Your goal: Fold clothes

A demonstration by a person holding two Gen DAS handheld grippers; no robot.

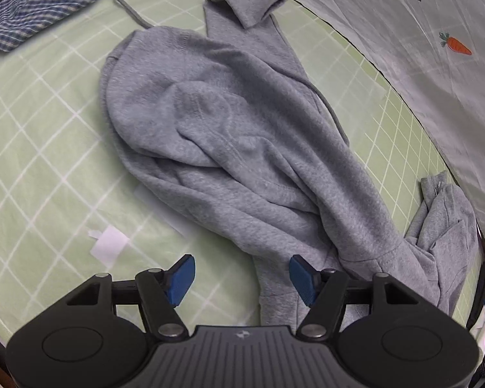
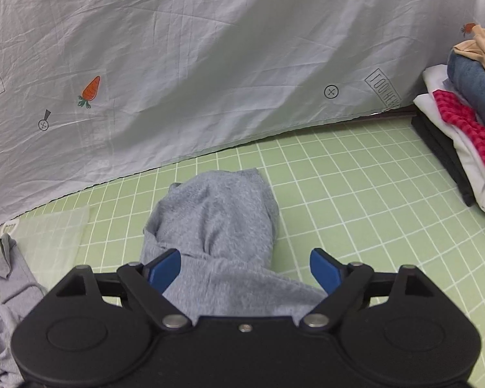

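**Grey hoodie lies crumpled, both tongs open**

The grey hoodie [image 1: 229, 135] lies in a loose heap on the green checked sheet [image 1: 42, 148], filling the centre of the left wrist view, one sleeve [image 1: 242, 13] reaching to the top of the frame. In the right wrist view, a part of the same hoodie [image 2: 216, 220] lies between the blue fingers.

The left gripper [image 1: 242, 279] is wide open and holds nothing; the cloth edge is just beside its right pad. The right gripper [image 2: 245, 268] is also wide open, with cloth between the jaws but not pinched.

The fabric looks thick, soft and a little heavy; I think it will sag and not slip much. A hem or a sleeve cuff seems the best place to take hold.

I see no containers. A stack of folded clothes [image 2: 465, 123] rests at the right edge, and a blue checked shirt [image 1: 38, 3] lies upper left.
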